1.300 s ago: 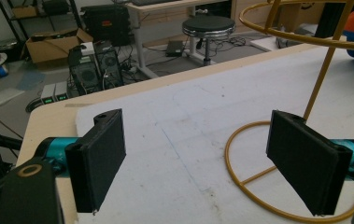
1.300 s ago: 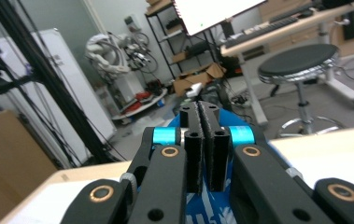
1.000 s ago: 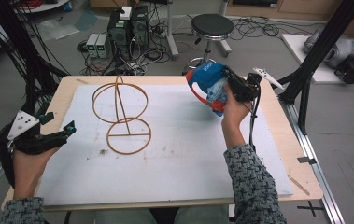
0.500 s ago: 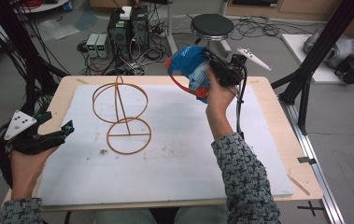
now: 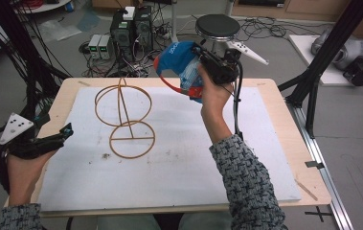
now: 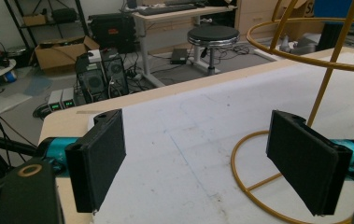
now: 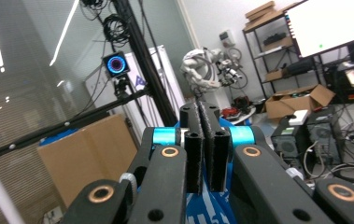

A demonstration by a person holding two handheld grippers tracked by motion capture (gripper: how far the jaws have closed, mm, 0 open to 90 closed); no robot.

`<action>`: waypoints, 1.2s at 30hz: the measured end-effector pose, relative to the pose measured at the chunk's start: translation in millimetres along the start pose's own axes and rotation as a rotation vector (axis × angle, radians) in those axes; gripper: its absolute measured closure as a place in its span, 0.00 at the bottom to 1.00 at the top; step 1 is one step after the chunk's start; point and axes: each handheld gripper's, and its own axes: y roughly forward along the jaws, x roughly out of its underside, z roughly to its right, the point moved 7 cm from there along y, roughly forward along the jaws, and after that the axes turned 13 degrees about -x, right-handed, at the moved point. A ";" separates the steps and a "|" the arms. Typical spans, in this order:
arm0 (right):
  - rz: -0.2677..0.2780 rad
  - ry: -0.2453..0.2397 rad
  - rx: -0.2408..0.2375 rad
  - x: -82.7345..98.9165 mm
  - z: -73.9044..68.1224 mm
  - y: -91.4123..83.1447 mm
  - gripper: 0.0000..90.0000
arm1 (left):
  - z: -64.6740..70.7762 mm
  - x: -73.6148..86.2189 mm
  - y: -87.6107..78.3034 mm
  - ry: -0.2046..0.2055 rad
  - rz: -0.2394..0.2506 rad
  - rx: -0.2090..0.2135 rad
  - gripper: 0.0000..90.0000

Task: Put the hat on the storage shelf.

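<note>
A blue bag with a red edge hangs in the air over the table's far edge, and my right gripper is shut on it. In the right gripper view the jaws are pressed together, with the blue bag showing below them. A wire stand of two gold rings joined by a rod sits on the white mat, left of centre. At the table's left edge my left gripper is open and holds nothing. The left gripper view has the wire stand just past the right jaw of that gripper.
The wooden table shows bare margins around the mat. Beyond the far edge stand a black stool and computer boxes with cables on the floor. A black frame pole rises at the right.
My right hand has carried the blue bag up and to the left, away from the table's right back area toward the far edge. The left gripper has stayed put.
</note>
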 end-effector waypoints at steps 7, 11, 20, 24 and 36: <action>-0.012 0.014 -0.059 4.0 -16.5 13.2 0.98 | -1.3 0.0 -0.2 0.000 0.001 -0.002 0.22; -0.017 0.021 -0.095 5.7 -26.6 19.6 0.98 | -2.6 -0.2 -0.7 0.002 0.002 -0.004 0.22; -0.055 0.033 -0.174 15.8 -49.4 35.1 0.98 | -5.6 -1.0 -2.6 0.000 0.003 -0.006 0.22; -0.067 0.033 -0.198 20.6 -56.2 40.5 0.98 | -8.4 -1.5 -3.9 -0.005 0.006 -0.013 0.22; -0.146 0.047 -0.254 38.8 -68.2 52.0 0.98 | -11.8 -2.2 -5.5 -0.002 0.008 -0.022 0.22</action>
